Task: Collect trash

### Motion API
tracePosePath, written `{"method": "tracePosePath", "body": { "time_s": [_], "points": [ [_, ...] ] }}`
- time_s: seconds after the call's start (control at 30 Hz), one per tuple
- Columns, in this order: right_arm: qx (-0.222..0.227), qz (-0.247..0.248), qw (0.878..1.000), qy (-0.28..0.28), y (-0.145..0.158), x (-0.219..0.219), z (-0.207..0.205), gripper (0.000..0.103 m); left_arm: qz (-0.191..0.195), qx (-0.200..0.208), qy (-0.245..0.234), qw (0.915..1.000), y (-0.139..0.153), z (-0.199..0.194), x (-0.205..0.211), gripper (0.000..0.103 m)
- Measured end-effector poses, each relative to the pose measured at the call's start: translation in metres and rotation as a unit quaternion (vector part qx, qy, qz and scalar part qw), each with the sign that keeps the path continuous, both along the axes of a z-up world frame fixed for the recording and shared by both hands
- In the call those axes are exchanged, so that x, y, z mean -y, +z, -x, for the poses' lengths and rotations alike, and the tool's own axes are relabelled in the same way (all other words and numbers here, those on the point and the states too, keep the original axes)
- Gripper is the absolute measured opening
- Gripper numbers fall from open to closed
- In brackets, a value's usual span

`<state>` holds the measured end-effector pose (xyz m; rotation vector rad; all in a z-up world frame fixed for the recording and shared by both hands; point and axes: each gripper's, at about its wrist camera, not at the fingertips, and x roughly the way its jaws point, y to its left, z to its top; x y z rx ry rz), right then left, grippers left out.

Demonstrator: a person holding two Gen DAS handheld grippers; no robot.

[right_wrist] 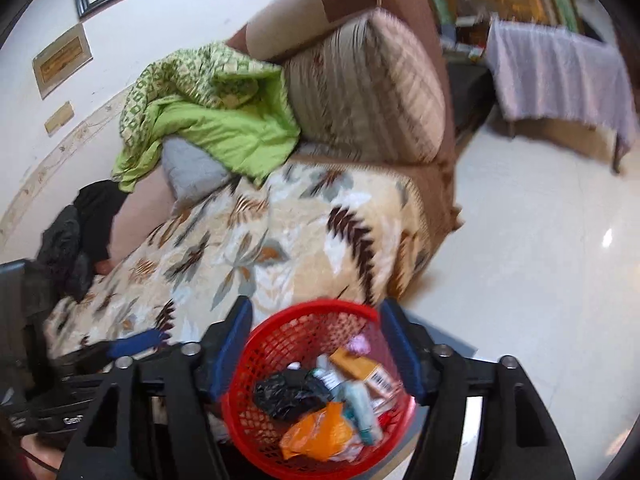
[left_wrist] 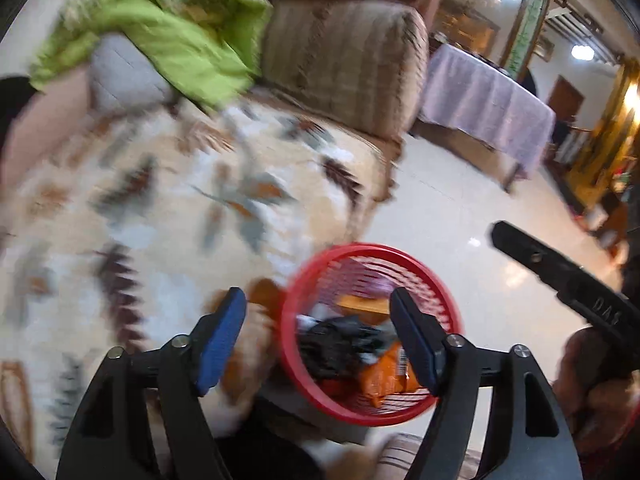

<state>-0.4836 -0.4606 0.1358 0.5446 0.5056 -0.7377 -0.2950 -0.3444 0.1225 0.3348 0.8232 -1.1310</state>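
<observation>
My left gripper (left_wrist: 320,336) stands with its blue pads spread wide and nothing pressed between them; through the gap, toward one o'clock from its centre, I see the red basket (left_wrist: 296,292) sitting at the sofa's edge. My right gripper (right_wrist: 316,344) is likewise spread apart, its pads on either side of the same red basket (right_wrist: 256,344) in the picture but gripping nothing that I can see. Inside the basket lies the trash: a crumpled black plastic bag (right_wrist: 286,396) at about nine o'clock within the rim, an orange wrapper (right_wrist: 316,432) at six o'clock, a small tan box with a barcode (right_wrist: 364,368) at two o'clock, and some pale bits beside them that are too blurred for me to name. The patterned blanket (right_wrist: 240,248) covers the seat at twelve o'clock from the basket, with a green quilt (right_wrist: 216,128) heaped farther back at eleven o'clock against the striped cushion (right_wrist: 368,88). The glossy white floor (right_wrist: 540,260) spreads out at three o'clock, and a table with a lilac cloth (right_wrist: 560,72) stands well apart at one o'clock. In my left view, one black finger of the right gripper (left_wrist: 560,276) reaches in from four o'clock.
</observation>
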Motion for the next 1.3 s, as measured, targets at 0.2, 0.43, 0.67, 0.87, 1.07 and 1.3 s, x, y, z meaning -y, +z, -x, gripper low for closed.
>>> {"method": "tracePosePath", "body": {
  "time_s": [0.2,0.43,0.67,0.87,1.07,1.3],
  "points": [
    [-0.044,0.059,0.997,-0.037,0.001,-0.058,-0.018,0.095,0.038,0.094,0.068,0.9925,0.03,-0.005,-0.082,0.095],
    [-0.064,0.069,0.994,-0.051,-0.012,-0.119,-0.032,0.103,0.006,0.237,0.158,0.9586,0.03,0.011,-0.157,0.103],
    [-0.069,0.091,0.993,-0.022,-0.01,-0.149,-0.039,0.103,0.02,0.249,0.187,0.9501,0.021,0.015,-0.2,0.103],
    [-0.079,0.104,0.991,-0.018,-0.01,-0.158,-0.043,0.103,0.011,0.241,0.207,0.9483,0.018,0.008,-0.208,0.103],
    [-0.07,0.124,0.99,-0.019,-0.005,-0.164,-0.04,0.103,0.008,0.214,0.188,0.9584,0.011,0.006,-0.203,0.103],
    [-0.075,0.123,0.99,-0.014,-0.007,-0.165,-0.043,0.103,0.003,0.2,0.19,0.9611,0.006,0.002,-0.201,0.103]
  ]
}}
